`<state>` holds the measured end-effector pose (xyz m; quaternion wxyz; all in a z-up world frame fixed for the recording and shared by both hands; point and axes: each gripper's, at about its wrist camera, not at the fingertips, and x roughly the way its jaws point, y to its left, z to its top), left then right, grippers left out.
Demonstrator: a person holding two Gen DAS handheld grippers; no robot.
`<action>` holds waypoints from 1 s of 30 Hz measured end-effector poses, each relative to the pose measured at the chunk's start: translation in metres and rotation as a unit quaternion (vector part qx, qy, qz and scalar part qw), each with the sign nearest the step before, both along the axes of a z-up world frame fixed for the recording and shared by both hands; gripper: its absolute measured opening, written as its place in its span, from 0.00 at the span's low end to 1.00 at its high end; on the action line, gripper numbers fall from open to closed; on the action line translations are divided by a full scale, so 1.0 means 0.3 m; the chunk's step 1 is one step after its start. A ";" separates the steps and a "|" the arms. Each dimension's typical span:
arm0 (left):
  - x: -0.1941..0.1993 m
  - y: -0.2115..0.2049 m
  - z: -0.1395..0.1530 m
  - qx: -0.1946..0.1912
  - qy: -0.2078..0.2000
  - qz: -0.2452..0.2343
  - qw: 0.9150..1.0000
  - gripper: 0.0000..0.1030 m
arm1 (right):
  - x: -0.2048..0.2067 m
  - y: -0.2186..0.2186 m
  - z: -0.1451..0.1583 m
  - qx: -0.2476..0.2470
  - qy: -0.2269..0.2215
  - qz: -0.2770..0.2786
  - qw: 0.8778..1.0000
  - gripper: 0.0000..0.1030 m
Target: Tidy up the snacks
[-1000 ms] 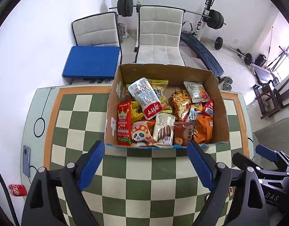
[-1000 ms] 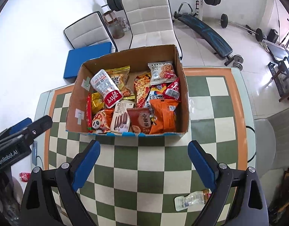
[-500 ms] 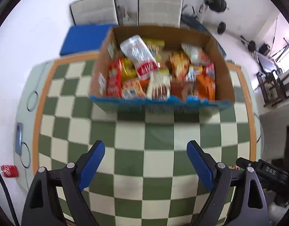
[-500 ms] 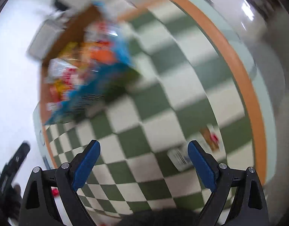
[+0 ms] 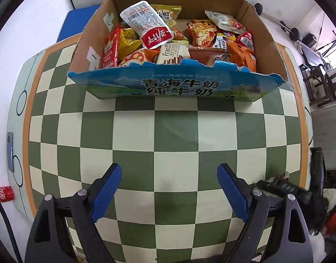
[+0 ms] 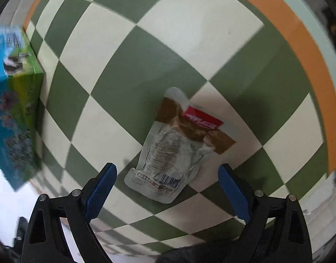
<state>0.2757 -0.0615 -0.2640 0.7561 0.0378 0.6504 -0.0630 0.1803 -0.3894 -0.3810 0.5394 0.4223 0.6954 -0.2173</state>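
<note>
Since 1 second ago both claws sit lower over the checkered tabletop (image 5: pixel 176 131). The left claw (image 5: pixel 169 188) gapes wide and empty before the snack-filled box (image 5: pixel 176 85). The right claw (image 6: pixel 166 185), also wide, now frames a blurred pouch (image 6: pixel 178 144) lying flat; its label is unreadable.

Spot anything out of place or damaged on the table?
One snack pouch lies loose on the checkered table, apart from the snack box. The box's near top edge is raggedly torn. Right tongs open over the pouch.
</note>
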 end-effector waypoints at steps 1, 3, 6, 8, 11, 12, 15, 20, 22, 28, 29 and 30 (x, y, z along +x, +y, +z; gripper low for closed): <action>0.000 -0.002 -0.003 0.002 0.001 -0.001 1.000 0.87 | 0.018 0.026 -0.005 -0.013 0.011 0.026 1.000 0.93; 0.000 -0.004 -0.009 0.004 0.002 -0.004 1.000 0.87 | 0.046 0.078 -0.004 -0.044 0.021 0.077 0.996 0.93; -0.004 0.001 -0.015 -0.005 0.005 -0.004 1.000 0.87 | 0.085 0.167 0.002 -0.093 0.021 0.171 0.981 0.85; -0.005 0.006 -0.021 -0.015 0.009 -0.001 1.000 0.87 | 0.100 0.223 0.019 -0.120 0.000 0.225 0.967 0.76; -0.007 0.012 -0.023 -0.023 0.006 0.003 1.000 0.87 | 0.106 0.289 0.022 -0.135 -0.022 0.286 0.948 0.71; -0.006 0.012 -0.022 -0.026 0.003 0.004 1.000 0.87 | 0.106 0.302 0.024 -0.139 -0.030 0.299 0.944 0.67; 0.002 0.015 -0.014 -0.031 -0.009 0.007 0.999 0.87 | 0.106 0.350 0.040 -0.158 -0.048 0.342 0.925 0.59; 0.019 0.006 -0.018 -0.028 -0.002 0.001 1.000 0.87 | 0.112 0.388 0.071 -0.147 -0.079 0.352 0.921 0.18; 0.022 0.003 -0.017 -0.032 0.002 0.002 0.999 0.87 | 0.115 0.389 0.064 -0.130 -0.083 0.340 0.928 0.14; 0.019 0.002 -0.008 -0.047 0.005 0.005 0.999 0.87 | 0.075 0.278 0.087 -0.049 -0.121 0.209 0.969 0.09; 0.020 -0.001 -0.010 -0.048 0.007 0.005 0.999 0.87 | 0.054 0.270 0.099 -0.048 -0.128 0.200 0.970 0.09; 0.019 -0.003 -0.013 -0.049 0.008 0.005 0.999 0.87 | 0.045 0.260 0.105 -0.043 -0.134 0.194 0.971 0.09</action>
